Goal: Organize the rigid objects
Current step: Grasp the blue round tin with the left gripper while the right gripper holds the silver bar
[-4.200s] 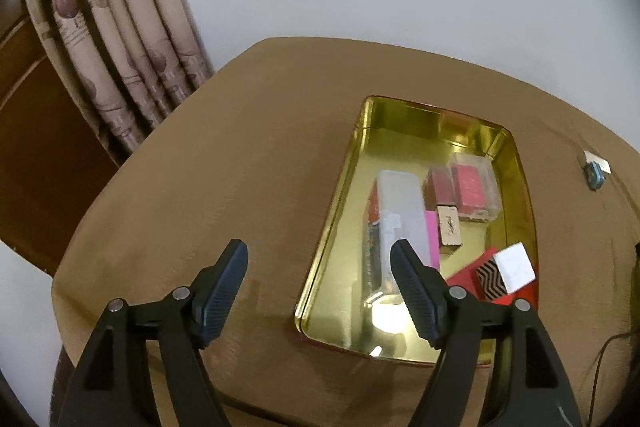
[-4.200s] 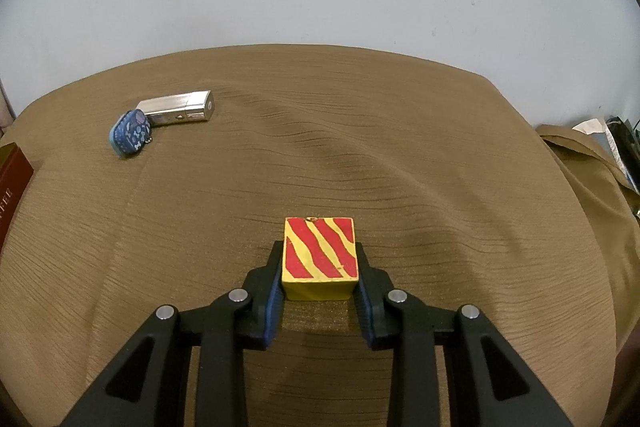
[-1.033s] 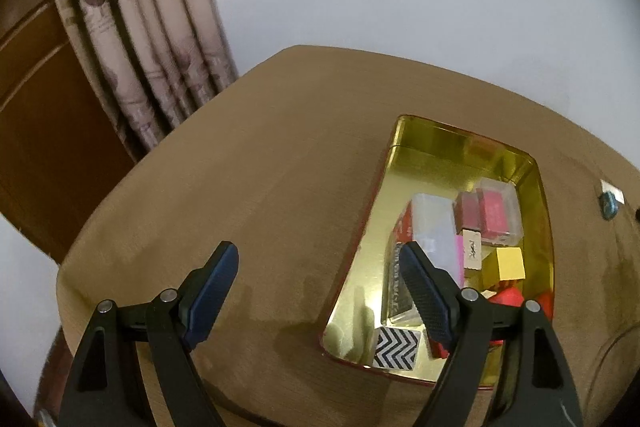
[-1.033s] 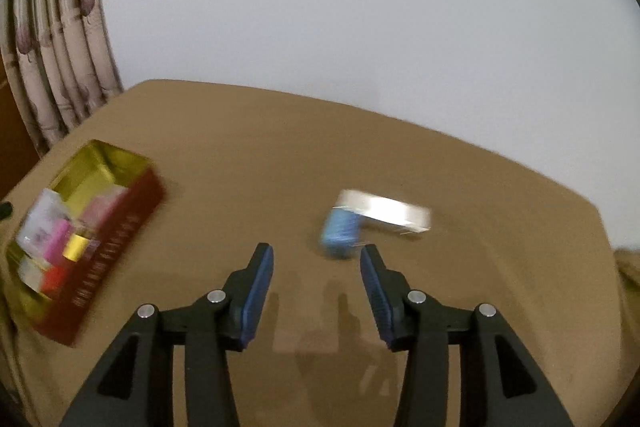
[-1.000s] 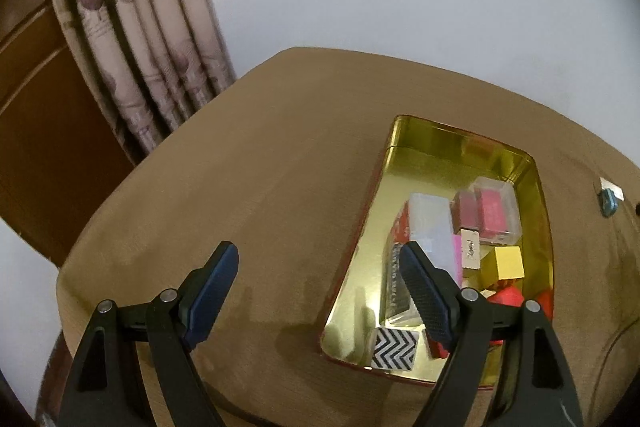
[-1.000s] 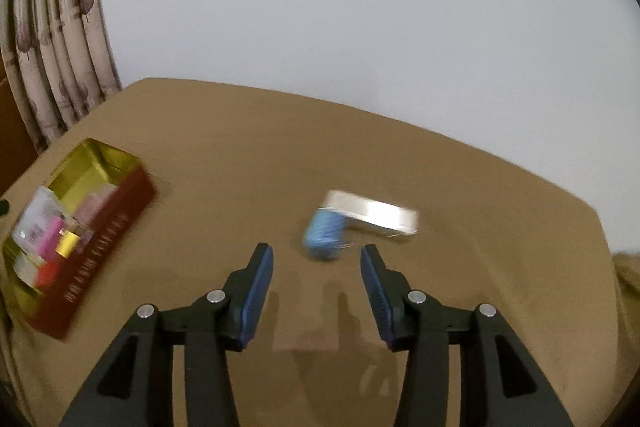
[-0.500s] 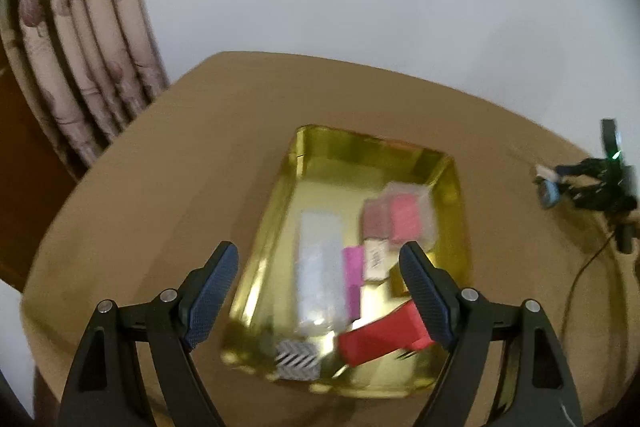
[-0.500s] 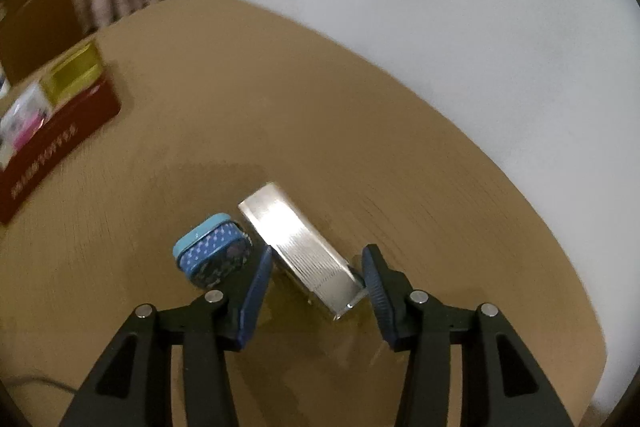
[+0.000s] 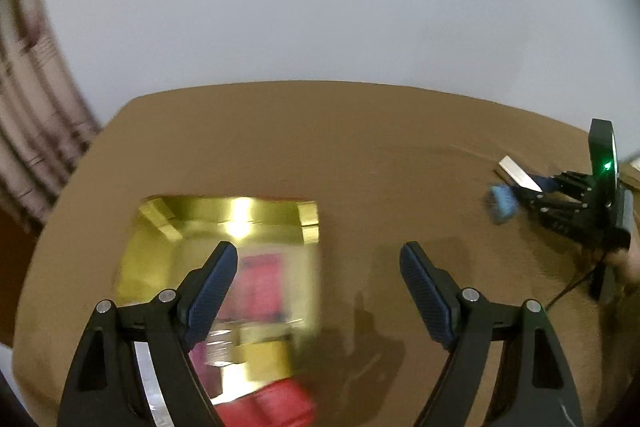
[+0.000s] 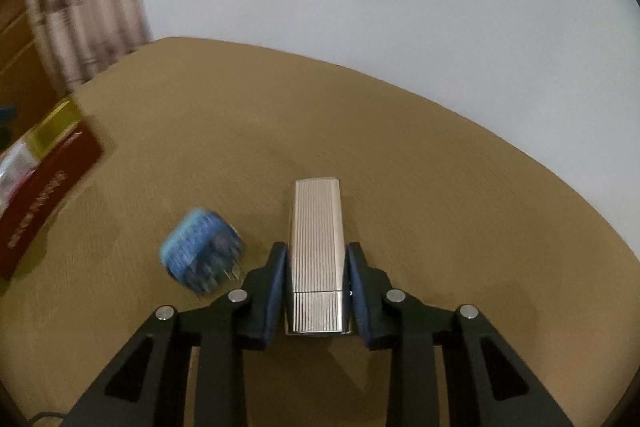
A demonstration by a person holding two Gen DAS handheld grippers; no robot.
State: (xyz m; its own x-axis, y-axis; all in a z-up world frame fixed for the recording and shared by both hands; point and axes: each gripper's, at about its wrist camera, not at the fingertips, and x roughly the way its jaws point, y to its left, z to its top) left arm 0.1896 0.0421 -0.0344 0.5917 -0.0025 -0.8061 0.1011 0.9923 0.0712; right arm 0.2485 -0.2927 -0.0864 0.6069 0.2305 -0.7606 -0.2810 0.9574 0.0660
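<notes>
My right gripper (image 10: 316,287) is shut on a ribbed silver case (image 10: 316,247), both pads against its long sides, low over the brown tablecloth. A small blue patterned box (image 10: 200,257) lies just left of it, blurred. In the left wrist view the right gripper (image 9: 536,189) shows at far right with the silver case (image 9: 516,171) and the blue box (image 9: 502,203). My left gripper (image 9: 316,283) is open and empty, above the right edge of the gold tin (image 9: 224,207), which holds pink, red and yellow items.
The tin's red side (image 10: 48,187) sits at the left edge of the right wrist view. Curtains (image 10: 80,7) hang behind the table's far left corner. A white wall backs the table. A black cable (image 9: 568,291) trails at far right.
My right gripper turned and closed on the silver case, and the blue box was pushed aside. My left gripper swung right, so the tin now sits lower left in its view.
</notes>
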